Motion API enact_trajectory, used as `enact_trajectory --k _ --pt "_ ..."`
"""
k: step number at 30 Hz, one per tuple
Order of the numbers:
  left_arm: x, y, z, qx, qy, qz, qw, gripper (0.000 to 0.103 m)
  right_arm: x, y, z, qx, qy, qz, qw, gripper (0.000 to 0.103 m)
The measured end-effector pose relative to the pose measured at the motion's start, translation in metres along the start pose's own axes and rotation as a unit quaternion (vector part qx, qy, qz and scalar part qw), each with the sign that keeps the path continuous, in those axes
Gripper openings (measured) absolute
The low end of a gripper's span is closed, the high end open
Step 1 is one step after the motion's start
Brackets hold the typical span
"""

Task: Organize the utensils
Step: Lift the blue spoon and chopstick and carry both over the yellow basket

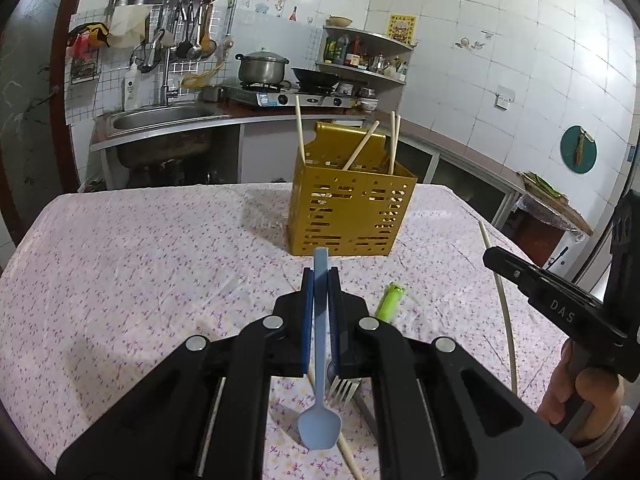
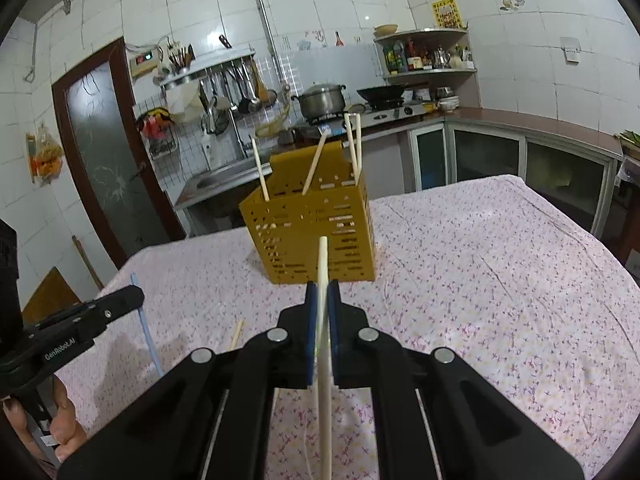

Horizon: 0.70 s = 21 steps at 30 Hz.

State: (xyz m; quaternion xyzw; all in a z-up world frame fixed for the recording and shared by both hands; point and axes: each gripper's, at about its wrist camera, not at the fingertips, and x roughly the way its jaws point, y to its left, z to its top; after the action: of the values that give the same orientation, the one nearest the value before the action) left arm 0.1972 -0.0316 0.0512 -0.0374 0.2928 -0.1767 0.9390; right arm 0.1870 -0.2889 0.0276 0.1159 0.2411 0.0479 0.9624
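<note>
A gold perforated utensil holder (image 1: 347, 210) stands on the table with several wooden chopsticks in it; it also shows in the right wrist view (image 2: 316, 232). My left gripper (image 1: 321, 276) is shut on a light blue spoon (image 1: 320, 360), handle pointing toward the holder, bowl hanging near the camera. My right gripper (image 2: 322, 290) is shut on a wooden chopstick (image 2: 323, 340), held above the table in front of the holder. A metal fork (image 1: 342, 390), a green utensil (image 1: 390, 302) and another chopstick (image 1: 348, 454) lie on the cloth under the left gripper.
The table has a pink floral cloth (image 2: 480, 280). The right gripper (image 1: 560, 304) and its chopstick (image 1: 502, 300) show at the right in the left wrist view; the left gripper (image 2: 72, 332) at the left in the right wrist view. A loose chopstick (image 2: 237, 334) lies on the cloth.
</note>
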Motion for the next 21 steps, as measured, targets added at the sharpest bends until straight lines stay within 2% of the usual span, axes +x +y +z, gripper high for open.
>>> enact_trajectory --k 9,21 --pt "0.000 -0.002 0.010 0.001 -0.008 -0.005 1.0000 0.006 -0.001 -0.002 0.007 0.007 -0.029 0.011 1.000 0.006" --pt "0.008 -0.018 0.070 0.015 -0.040 -0.015 0.9990 0.006 0.013 -0.004 0.047 -0.010 -0.066 0.003 0.998 0.006"
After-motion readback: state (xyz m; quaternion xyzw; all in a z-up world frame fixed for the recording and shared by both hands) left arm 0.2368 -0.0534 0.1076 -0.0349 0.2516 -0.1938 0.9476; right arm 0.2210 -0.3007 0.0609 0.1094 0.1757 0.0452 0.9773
